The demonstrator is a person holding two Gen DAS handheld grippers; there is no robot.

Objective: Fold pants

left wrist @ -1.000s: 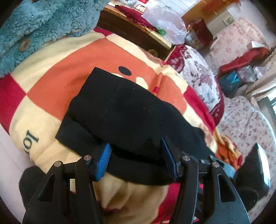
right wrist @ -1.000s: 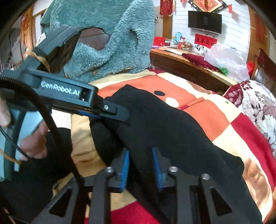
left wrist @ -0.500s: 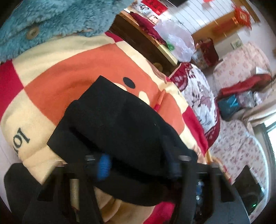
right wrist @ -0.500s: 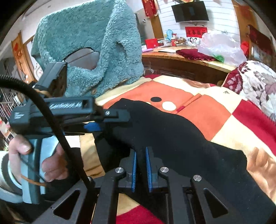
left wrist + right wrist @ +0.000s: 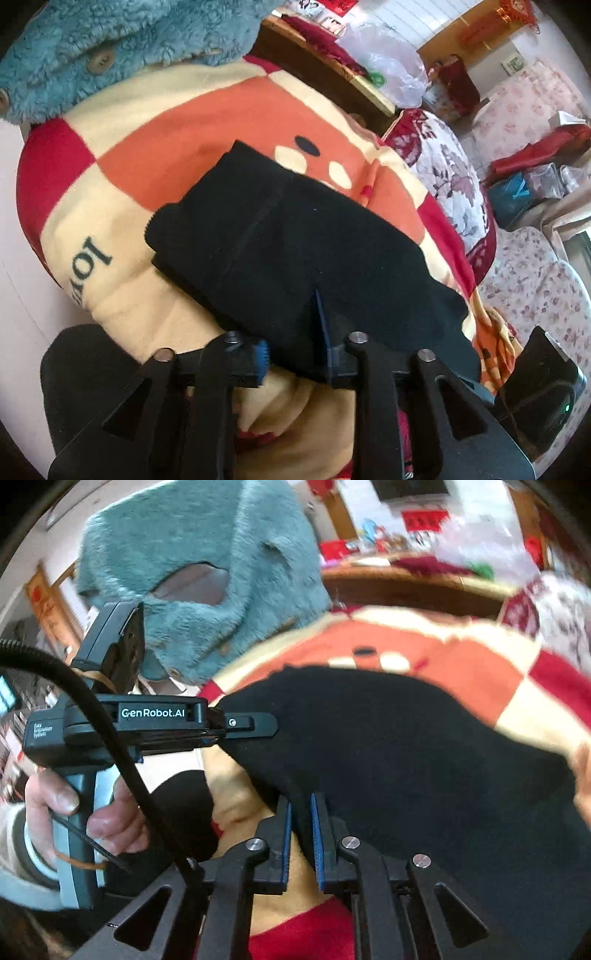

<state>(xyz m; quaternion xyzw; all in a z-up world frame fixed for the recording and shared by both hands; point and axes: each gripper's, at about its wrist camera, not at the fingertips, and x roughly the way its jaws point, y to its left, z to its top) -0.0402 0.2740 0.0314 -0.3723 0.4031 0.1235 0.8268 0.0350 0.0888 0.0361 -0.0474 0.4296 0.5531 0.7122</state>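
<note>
**Both grippers on the near edge of the black pants**

In the left wrist view, a teal fleece garment (image 5: 122, 48) fills the upper left of the frame, its buttons showing. Below it spreads a checked blanket (image 5: 177, 122) in orange, cream and red, with dark lettering at the left. The black pants (image 5: 295, 251) lie folded on this blanket at the centre of the frame, a seam running down the upper layer. At the bottom centre the left gripper (image 5: 291, 343) has a bunch of the pants' near edge between its blue pads; its jaws are closing on the cloth, which fills the gap between them. Towards the upper right sit a clear plastic bag (image 5: 391, 70) and a flowered quilt (image 5: 454, 177).

In the right wrist view, a hand (image 5: 74, 812) at the lower left of the frame holds the grey handle of the left gripper (image 5: 258, 725), whose black fingers reach level into the pants' (image 5: 406, 757) left edge. The teal fleece garment (image 5: 207, 565) hangs above it, at the upper left and centre. At the bottom centre, the right gripper (image 5: 301, 834) is clenched on a thin fold of the pants' near edge, the blue pads almost together. The checked blanket (image 5: 461, 661) shows beyond the pants on the right, which is blurred.
</note>
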